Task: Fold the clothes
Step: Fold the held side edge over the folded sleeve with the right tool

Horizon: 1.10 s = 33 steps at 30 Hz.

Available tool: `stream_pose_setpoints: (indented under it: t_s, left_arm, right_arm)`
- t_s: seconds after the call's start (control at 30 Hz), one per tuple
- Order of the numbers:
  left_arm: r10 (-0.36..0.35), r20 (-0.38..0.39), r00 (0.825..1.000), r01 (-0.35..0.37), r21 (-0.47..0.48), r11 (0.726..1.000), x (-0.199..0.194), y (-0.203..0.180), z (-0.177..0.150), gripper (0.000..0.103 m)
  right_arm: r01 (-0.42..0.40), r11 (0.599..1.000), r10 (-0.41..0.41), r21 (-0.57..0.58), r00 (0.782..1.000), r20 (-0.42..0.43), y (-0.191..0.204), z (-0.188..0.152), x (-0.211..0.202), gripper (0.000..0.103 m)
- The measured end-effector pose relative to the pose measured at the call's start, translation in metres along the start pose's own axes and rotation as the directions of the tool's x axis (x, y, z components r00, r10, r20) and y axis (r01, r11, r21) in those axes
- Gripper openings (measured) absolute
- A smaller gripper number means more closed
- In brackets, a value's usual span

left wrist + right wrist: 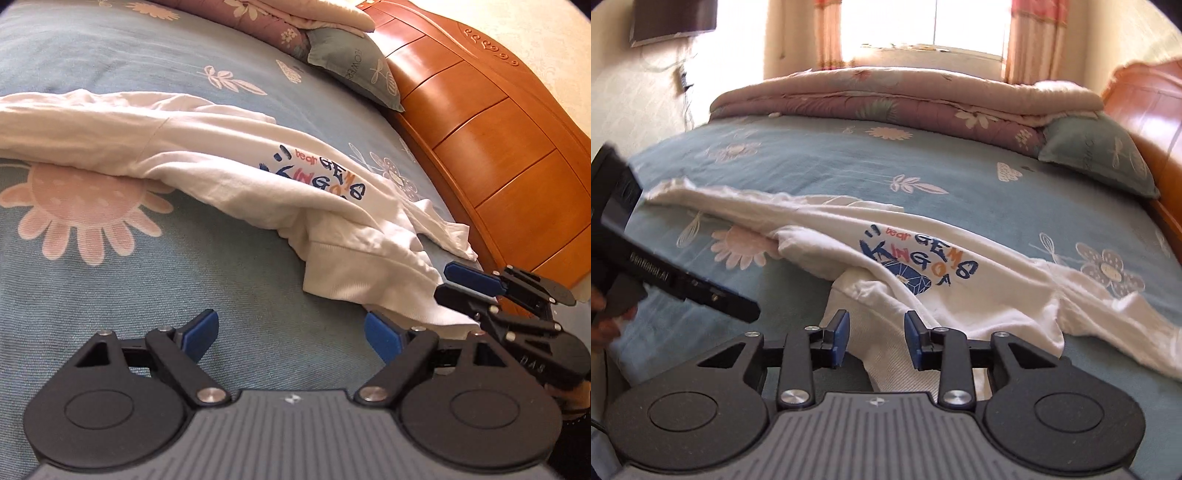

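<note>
A white sweatshirt (pixel 229 162) with a coloured letter print (pixel 919 254) lies crumpled in a long heap across the blue flowered bedsheet (pixel 184 266). My left gripper (pixel 291 334) stands wide open just above bare sheet, left of the sweatshirt's ribbed hem (pixel 354 269), and its right finger is close to that hem. My right gripper (pixel 877 339) is open with the ribbed hem (pixel 882 343) lying between its blue pads. In the left wrist view the right gripper (pixel 445 281) reaches in from the right at the hem's edge. The left gripper's black body (pixel 665 273) crosses the left of the right wrist view.
An orange wooden headboard (pixel 498 147) runs along the right side of the bed. A grey-green pillow (pixel 354 70) and a folded quilt (pixel 905 99) lie at the far end under a curtained window (pixel 923 26). A hand (pixel 602 317) shows at the left edge.
</note>
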<state>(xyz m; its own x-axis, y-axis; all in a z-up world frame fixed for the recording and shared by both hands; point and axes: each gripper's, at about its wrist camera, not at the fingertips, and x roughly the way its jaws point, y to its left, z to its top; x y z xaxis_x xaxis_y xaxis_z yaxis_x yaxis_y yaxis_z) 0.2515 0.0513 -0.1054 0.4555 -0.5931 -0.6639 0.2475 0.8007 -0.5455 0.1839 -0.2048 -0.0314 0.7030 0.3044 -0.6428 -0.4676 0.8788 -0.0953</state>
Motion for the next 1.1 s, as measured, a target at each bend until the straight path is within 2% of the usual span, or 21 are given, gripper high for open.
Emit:
stream_pose_setpoints:
  t_s: [0.07,0.13,0.17,0.23,0.27,0.37,0.4,0.43,0.47,0.57,0.67,0.87,0.97,1.1]
  left_arm:
    - [0.007,-0.009,1.000,-0.007,0.003,1.000,-0.001,0.001,-0.002,0.086]
    - [0.015,-0.019,1.000,-0.015,0.006,1.000,-0.001,0.001,-0.005,0.086]
    - [0.016,-0.018,1.000,-0.016,0.005,1.000,-0.004,0.003,-0.005,0.086]
    - [0.017,-0.016,1.000,-0.017,0.002,1.000,-0.010,0.006,-0.006,0.086]
    - [0.009,-0.012,1.000,-0.009,-0.007,1.000,-0.012,0.008,-0.006,0.086]
    - [-0.047,-0.005,0.999,0.047,-0.054,0.997,-0.016,0.014,-0.003,0.086]
    - [-0.070,-0.002,0.998,0.069,-0.071,0.995,-0.017,0.016,-0.002,0.086]
    - [-0.092,0.001,0.996,0.092,-0.088,0.992,-0.018,0.018,-0.001,0.086]
    - [-0.114,0.007,0.993,0.115,-0.103,0.988,-0.017,0.019,0.001,0.086]
    - [-0.180,0.032,0.983,0.182,-0.151,0.972,-0.012,0.024,0.006,0.086]
    - [-0.252,0.067,0.965,0.260,-0.217,0.941,-0.001,0.031,0.012,0.086]
    - [-0.388,0.127,0.913,0.406,-0.383,0.830,0.042,0.043,0.017,0.086]
    - [-0.393,0.113,0.913,0.402,-0.419,0.814,0.063,0.042,0.016,0.086]
    - [-0.416,0.118,0.901,0.427,-0.399,0.812,0.070,0.040,0.017,0.087]
  right_arm:
    - [0.053,0.982,-0.058,-0.179,0.998,-0.023,0.023,-0.003,0.010,0.049]
    - [0.109,0.925,-0.125,-0.364,0.992,-0.020,0.047,-0.011,0.023,0.064]
    - [0.132,0.884,-0.153,-0.449,0.988,-0.011,0.058,-0.015,0.030,0.066]
    - [0.172,0.790,-0.205,-0.589,0.979,0.010,0.076,-0.025,0.048,0.069]
    - [0.194,0.731,-0.235,-0.654,0.972,0.026,0.084,-0.030,0.058,0.069]
    - [0.281,0.535,-0.348,-0.796,0.933,0.095,0.097,-0.048,0.086,0.069]
    - [0.302,0.486,-0.370,-0.820,0.921,0.119,0.099,-0.052,0.091,0.069]
    - [0.311,0.463,-0.377,-0.830,0.917,0.133,0.100,-0.053,0.094,0.069]
    - [0.316,0.469,-0.372,-0.824,0.918,0.140,0.100,-0.051,0.092,0.069]
    - [0.348,0.530,-0.350,-0.773,0.920,0.175,0.099,-0.037,0.076,0.069]
    - [0.387,0.596,-0.334,-0.704,0.916,0.221,0.097,-0.020,0.056,0.071]
    - [0.360,0.738,-0.299,-0.571,0.933,0.201,0.083,0.004,0.039,0.073]
    - [0.328,0.779,-0.285,-0.534,0.944,0.165,0.077,0.008,0.038,0.073]
    - [0.260,0.826,-0.239,-0.500,0.965,0.108,0.070,0.005,0.031,0.073]
